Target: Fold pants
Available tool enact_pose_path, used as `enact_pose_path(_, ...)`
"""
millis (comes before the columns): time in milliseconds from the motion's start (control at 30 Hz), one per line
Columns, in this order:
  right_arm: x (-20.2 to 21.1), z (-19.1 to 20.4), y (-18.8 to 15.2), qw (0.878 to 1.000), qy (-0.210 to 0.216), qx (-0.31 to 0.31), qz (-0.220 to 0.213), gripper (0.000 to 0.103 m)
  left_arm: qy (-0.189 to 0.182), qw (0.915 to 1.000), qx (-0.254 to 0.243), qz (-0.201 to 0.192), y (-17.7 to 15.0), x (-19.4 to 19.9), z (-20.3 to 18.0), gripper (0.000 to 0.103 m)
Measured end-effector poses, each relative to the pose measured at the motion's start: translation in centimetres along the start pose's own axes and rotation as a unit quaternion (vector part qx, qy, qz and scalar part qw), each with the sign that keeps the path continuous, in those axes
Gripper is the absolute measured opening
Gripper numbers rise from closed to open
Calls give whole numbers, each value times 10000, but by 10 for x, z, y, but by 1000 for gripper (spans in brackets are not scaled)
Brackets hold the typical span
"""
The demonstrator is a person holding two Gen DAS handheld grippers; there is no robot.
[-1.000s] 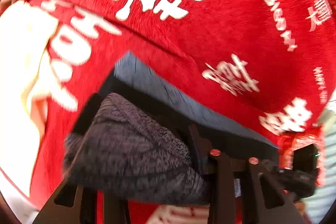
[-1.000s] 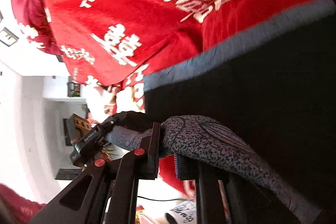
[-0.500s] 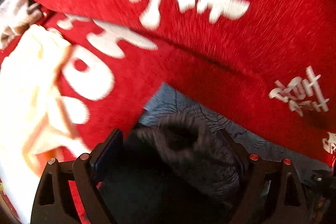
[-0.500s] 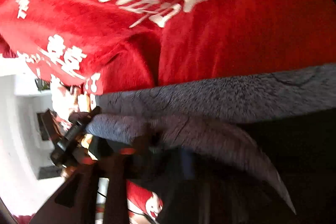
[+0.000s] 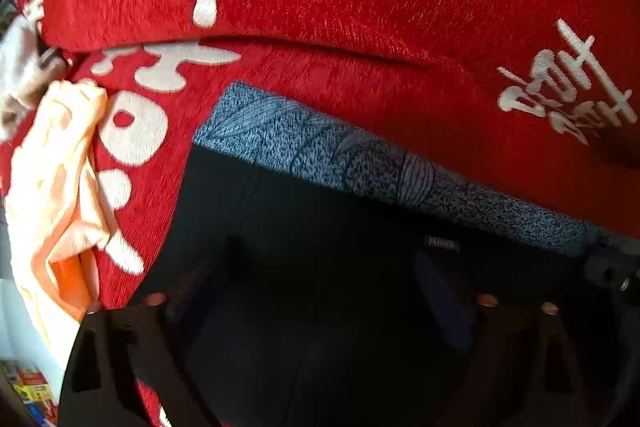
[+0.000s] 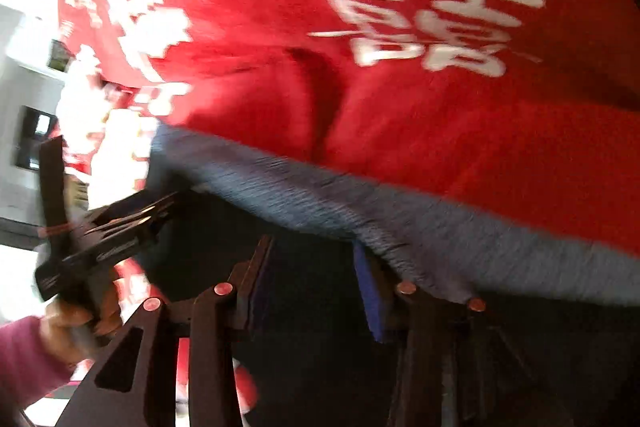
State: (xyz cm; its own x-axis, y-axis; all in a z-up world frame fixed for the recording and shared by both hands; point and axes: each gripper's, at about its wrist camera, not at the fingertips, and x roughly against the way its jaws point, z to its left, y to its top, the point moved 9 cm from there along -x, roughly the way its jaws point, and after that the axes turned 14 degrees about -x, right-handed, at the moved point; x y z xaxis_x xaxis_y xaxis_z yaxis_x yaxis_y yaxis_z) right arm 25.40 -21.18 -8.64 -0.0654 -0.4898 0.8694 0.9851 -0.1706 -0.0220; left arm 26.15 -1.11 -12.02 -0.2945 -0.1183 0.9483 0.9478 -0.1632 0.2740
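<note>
Pants: lying flat on the red plush cloth with white printed characters [image 5: 400, 7], filling the lower part of both wrist views; black fabric pants with a grey-blue speckled knit waistband [image 5: 320, 227].
Waistband edge: running as a band across the left wrist view from upper left down to the right, bordering the red cloth directly; appearing in the right wrist view as a blurred grey strip.
Left gripper [image 5: 324, 291]: hovering low over the black fabric, fingers spread far apart and standing released, nothing caught between them; dark fingers barely separating from the dark pants, tips hard to make out.
Right gripper [image 6: 316, 259]: standing released too, blue-padded fingers [image 6: 368, 291] parted with black fabric showing in the gap; right-hand finger sitting right at the waistband's lower edge, contact impossible to judge through the motion blur.
Left gripper seen from the right: appearing at the far left of the right wrist view as a black tool body, gripped by a bare hand with a pink sleeve [image 6: 64, 323], just beside the pants' corner.
Pale peach crumpled garment [image 5: 52, 187]: lying on the red cloth to the left of the pants, near but apart from them.
Cloth fold: creasing across the red cloth just beyond the waistband in both views.
</note>
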Motion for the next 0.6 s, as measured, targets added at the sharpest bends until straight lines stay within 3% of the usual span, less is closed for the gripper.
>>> enact_pose_path(133, 16, -21, 21, 9894, 901, -1138, -41, 35, 8, 9999, -65, 158, -2, 7, 2, 98)
enact_pose_path(200, 39, -28, 26, 9827, 1167, -1411, -284, 47, 7, 9998, -112, 179, -8, 21, 7, 98)
enact_pose_path(233, 52, -31, 25, 9804, 1229, -1489, -387, 60, 9, 9998, -151, 157, -10, 30, 9, 98)
enact_pose_path(300, 74, -37, 17, 9759, 1374, -1603, -546, 63, -23, 9994, -295, 165, -19, 46, 6, 98)
enact_pose_path(467, 105, -57, -40, 9713, 1258, -1947, -526, 63, -307, 9962, -751, 317, -43, 63, -22, 98)
enact_pose_path(600, 127, -83, -96, 9600, 1087, -2467, -760, 63, -789, 9873, -1367, 184, -60, 83, -71, 98)
